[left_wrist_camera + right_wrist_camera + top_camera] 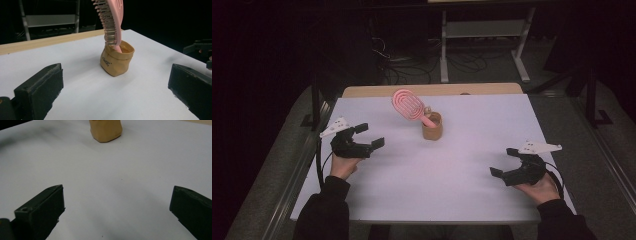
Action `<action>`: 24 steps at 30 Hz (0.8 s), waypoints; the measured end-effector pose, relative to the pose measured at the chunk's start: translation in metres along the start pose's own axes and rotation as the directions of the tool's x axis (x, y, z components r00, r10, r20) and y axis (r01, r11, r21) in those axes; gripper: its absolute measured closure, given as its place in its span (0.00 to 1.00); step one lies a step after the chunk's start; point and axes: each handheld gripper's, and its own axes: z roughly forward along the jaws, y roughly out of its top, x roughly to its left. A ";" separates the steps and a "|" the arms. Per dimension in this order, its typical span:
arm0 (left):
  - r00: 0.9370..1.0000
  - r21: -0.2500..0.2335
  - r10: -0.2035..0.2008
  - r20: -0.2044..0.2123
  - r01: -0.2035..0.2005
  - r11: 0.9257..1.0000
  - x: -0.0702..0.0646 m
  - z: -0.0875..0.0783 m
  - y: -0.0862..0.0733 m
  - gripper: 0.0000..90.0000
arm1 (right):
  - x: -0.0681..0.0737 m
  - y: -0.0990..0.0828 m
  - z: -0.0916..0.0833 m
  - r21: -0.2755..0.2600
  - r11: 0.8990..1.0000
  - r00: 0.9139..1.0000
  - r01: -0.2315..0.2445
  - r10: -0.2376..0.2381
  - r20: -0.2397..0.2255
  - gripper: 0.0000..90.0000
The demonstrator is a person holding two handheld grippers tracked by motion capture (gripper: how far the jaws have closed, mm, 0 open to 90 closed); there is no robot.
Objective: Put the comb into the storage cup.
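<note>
A small tan pouch-like cup (432,127) stands upright on the white table top (462,165), a little past the middle. A pink hairbrush (408,105) stands in it handle down, its oval head leaning up and to the left. In the left gripper view the cup (117,60) and the brush (112,22) sit straight ahead. My left gripper (370,135) rests at the table's left, open, jaws empty. My right gripper (504,161) rests at the right front, open and empty; its view catches the cup's base (106,130) at the top.
A wooden strip (432,90) runs along the table's far edge. Beyond it are a white metal frame (484,30) and cables on a dark floor. Metal rails flank the table on both sides.
</note>
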 end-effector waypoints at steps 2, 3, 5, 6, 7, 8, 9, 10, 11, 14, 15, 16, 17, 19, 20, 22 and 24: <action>1.000 -0.001 -0.001 0.000 0.001 1.000 0.001 -0.003 -0.006 0.00 | 0.000 0.000 0.000 0.001 1.000 1.000 0.000 0.000 -0.001 0.00; 1.000 -0.001 -0.001 0.000 0.001 1.000 0.001 -0.003 -0.006 0.00 | 0.000 0.000 0.000 0.001 1.000 1.000 0.000 0.000 -0.001 0.00; 1.000 -0.010 -0.001 -0.005 0.001 1.000 0.002 -0.006 -0.008 0.00 | 0.000 0.000 0.000 0.003 1.000 1.000 -0.001 0.001 -0.002 0.00; 1.000 -0.013 -0.001 -0.007 0.001 1.000 0.002 -0.008 -0.009 0.00 | -0.001 -0.001 0.001 0.004 1.000 1.000 -0.002 0.002 -0.001 0.00; 1.000 -0.018 0.002 -0.010 -0.002 1.000 0.002 -0.009 -0.010 0.00 | 0.000 -0.001 0.001 0.004 1.000 1.000 -0.002 0.002 -0.001 0.00; 1.000 -0.018 0.006 -0.013 -0.006 1.000 0.003 -0.011 -0.011 0.00 | 0.000 -0.001 0.001 0.004 1.000 1.000 -0.002 0.002 -0.001 0.00; 1.000 -0.016 0.009 -0.019 -0.009 1.000 0.003 -0.013 -0.012 0.00 | 0.000 -0.001 0.001 0.006 1.000 1.000 -0.002 0.002 -0.002 0.00; 1.000 -0.016 0.007 -0.026 -0.008 1.000 0.004 -0.016 -0.015 0.00 | -0.001 -0.001 0.001 0.006 1.000 1.000 -0.002 0.002 -0.003 0.00; 1.000 -0.016 0.007 -0.026 -0.008 1.000 0.004 -0.016 -0.015 0.00 | -0.001 -0.001 0.001 0.006 1.000 1.000 -0.002 0.002 -0.003 0.00; 0.999 -0.017 0.007 -0.039 -0.007 1.000 0.005 -0.020 -0.021 0.00 | 0.000 -0.001 0.001 0.006 1.000 1.000 -0.001 0.001 -0.004 0.00; 0.999 -0.015 0.007 -0.041 -0.008 1.000 0.005 -0.022 -0.022 0.00 | 0.000 -0.001 0.001 0.008 1.000 1.000 -0.003 0.003 -0.004 0.00; 0.999 -0.020 0.007 -0.047 -0.008 1.000 0.006 -0.026 -0.025 0.00 | 0.000 -0.002 0.001 0.008 1.000 1.000 -0.004 0.004 -0.005 0.00; 0.999 -0.020 0.007 -0.047 -0.008 1.000 0.006 -0.026 -0.025 0.00 | 0.000 -0.002 0.001 0.008 1.000 1.000 -0.004 0.004 -0.005 0.00; 0.999 -0.033 0.008 -0.053 -0.010 0.999 0.006 -0.030 -0.028 0.00 | 0.000 -0.002 0.001 0.009 1.000 1.000 -0.005 0.005 -0.005 0.00; 0.998 -0.043 0.012 -0.057 -0.015 0.999 0.006 -0.032 -0.030 0.00 | 0.000 -0.002 0.001 0.008 1.000 1.000 -0.006 0.006 -0.005 0.00; 0.998 -0.054 0.008 -0.064 -0.011 0.998 0.005 -0.035 -0.034 0.00 | -0.001 -0.002 0.000 0.007 1.000 1.000 -0.008 0.008 -0.004 0.00; 0.996 -0.050 0.020 -0.081 -0.024 0.998 0.004 -0.040 -0.040 0.00 | -0.001 -0.002 0.000 0.006 1.000 1.000 -0.010 0.010 -0.004 0.00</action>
